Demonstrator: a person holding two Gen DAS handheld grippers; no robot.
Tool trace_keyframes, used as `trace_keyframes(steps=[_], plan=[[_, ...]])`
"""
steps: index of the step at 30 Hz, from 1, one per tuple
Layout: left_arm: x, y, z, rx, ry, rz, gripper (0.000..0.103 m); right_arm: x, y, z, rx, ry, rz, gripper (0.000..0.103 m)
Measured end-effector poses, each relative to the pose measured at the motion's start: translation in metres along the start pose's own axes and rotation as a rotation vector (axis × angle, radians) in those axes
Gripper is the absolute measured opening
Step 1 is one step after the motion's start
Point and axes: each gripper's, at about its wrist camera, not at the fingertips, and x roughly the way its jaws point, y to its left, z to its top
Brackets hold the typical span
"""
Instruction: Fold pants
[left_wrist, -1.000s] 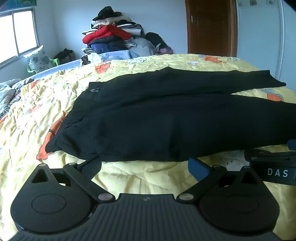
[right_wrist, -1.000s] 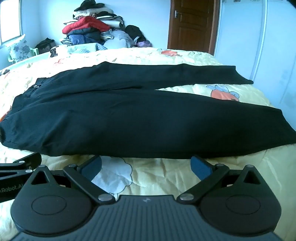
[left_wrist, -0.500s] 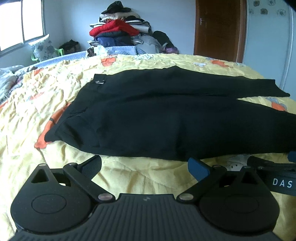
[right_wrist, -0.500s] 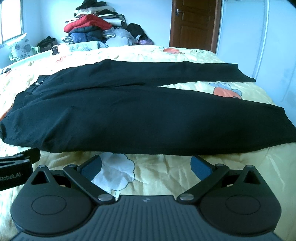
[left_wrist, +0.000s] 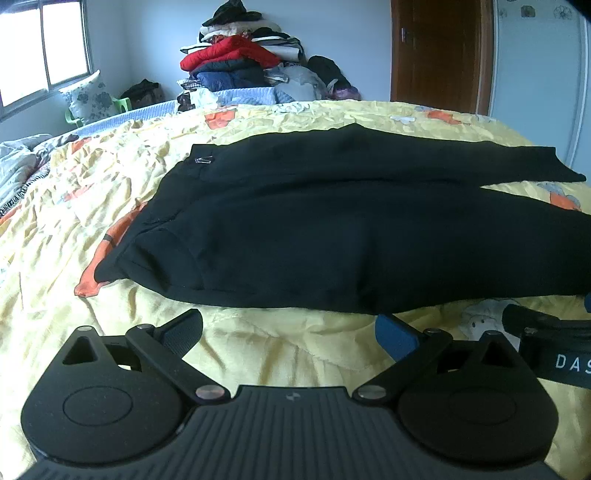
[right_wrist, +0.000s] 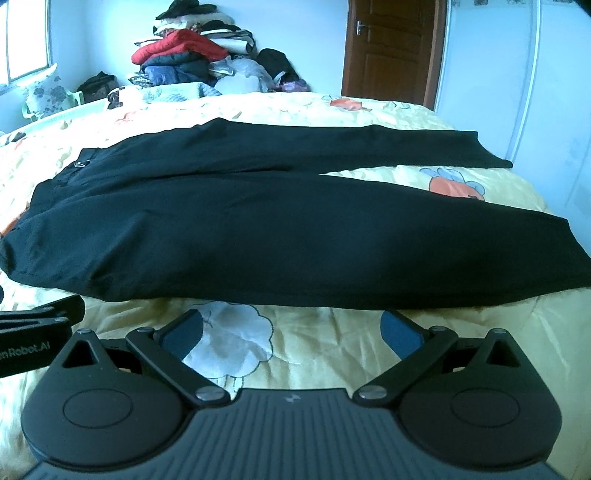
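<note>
Folding has hardly begun: the black pants (left_wrist: 332, 229) lie flat across the yellow bedspread (left_wrist: 92, 206), legs apart (no fold visible), while the left gripper (left_wrist: 288, 330) and right gripper (right_wrist: 291, 326) hover spread, empty, just short of the near edge.

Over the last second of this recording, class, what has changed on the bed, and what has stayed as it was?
Little has changed. The left gripper and right gripper have shifted slightly, so that the near edge of the black pants sits a little farther from their open fingers. Nothing was grasped or released. The pants still lie flat and unfolded on the yellow quilt, legs apart, and the clothes pile is unmoved.
</note>
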Motion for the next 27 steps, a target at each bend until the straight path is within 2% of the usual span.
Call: trace_keyframes(steps=[27], plan=[[0.0016, 0.001, -0.0021, 0.018, 0.002, 0.011, 0.102, -0.0074, 0.0045, 0.0021, -0.017, -0.014, 0.03, 0.103]])
